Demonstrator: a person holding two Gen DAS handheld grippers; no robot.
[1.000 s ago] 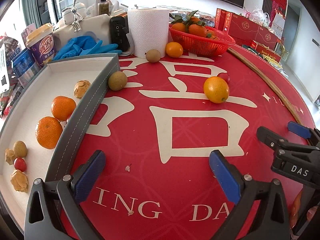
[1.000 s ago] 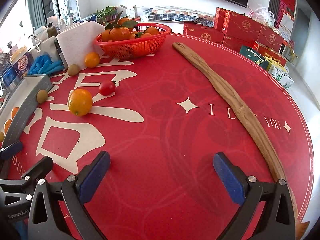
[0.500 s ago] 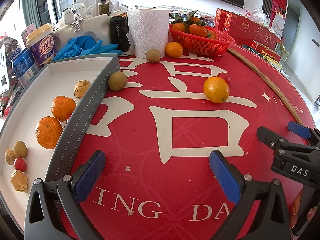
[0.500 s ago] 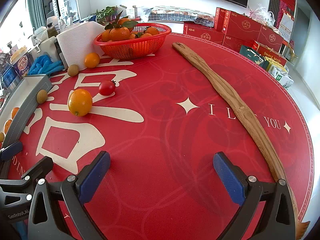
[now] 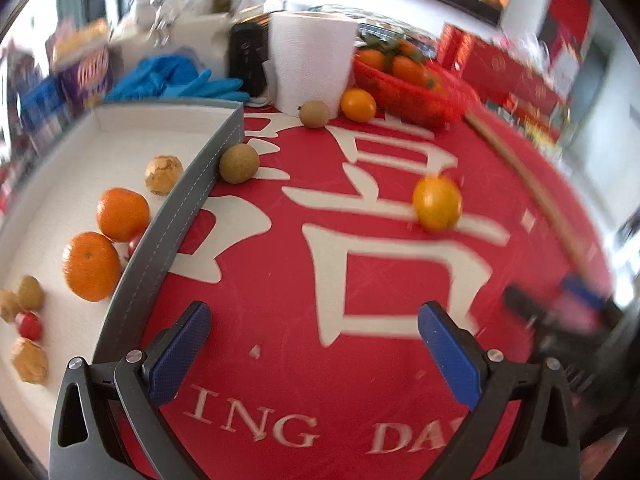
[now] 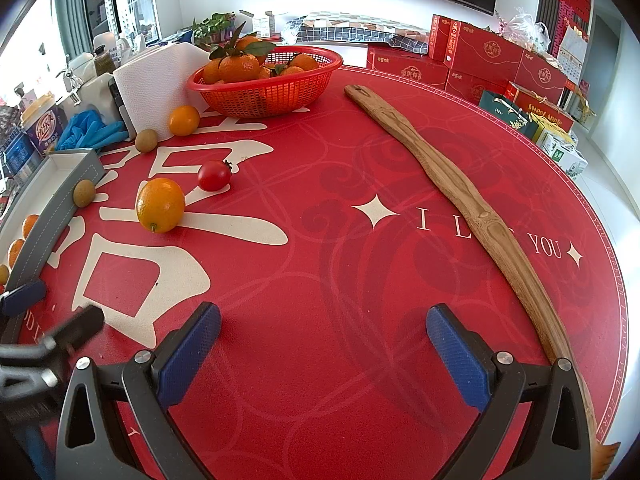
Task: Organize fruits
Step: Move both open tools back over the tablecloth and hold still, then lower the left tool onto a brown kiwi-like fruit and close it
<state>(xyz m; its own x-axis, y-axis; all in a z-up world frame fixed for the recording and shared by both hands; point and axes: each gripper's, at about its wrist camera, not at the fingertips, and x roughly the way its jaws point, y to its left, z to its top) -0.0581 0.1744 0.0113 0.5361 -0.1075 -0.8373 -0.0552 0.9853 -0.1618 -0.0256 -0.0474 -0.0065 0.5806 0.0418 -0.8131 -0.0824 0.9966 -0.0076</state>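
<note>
Left wrist view: the left tool point(image 5: 314, 354) hovers over the red table point(image 5: 280, 288) with its blue pads wide apart, gripping nothing. Just to its left runs the grey wall of a tray point(image 5: 176, 220). Inside the tray lie two mandarins point(image 5: 91, 266), a cherry tomato point(image 5: 29, 325) and several small brown fruits. One brown fruit point(image 5: 239, 163) rests on the table, touching the outside of the tray wall. Farther out sits a yellow-orange citrus point(image 5: 437, 207), blurred. Beyond it are another brown fruit point(image 5: 315, 113), a small orange point(image 5: 358, 105), a paper towel roll point(image 5: 312, 64) and a red basket point(image 5: 416, 96) of oranges.

Right wrist view: the right tool point(image 6: 324, 354) also hangs over the table, pads wide apart and empty. Ahead on its left lie the yellow-orange citrus and, just beside it, a loose tomato point(image 6: 214, 175). A long wooden stick point(image 6: 460, 184) lies across the table on the right. The left tool shows blurred at the lower left edge.
</note>
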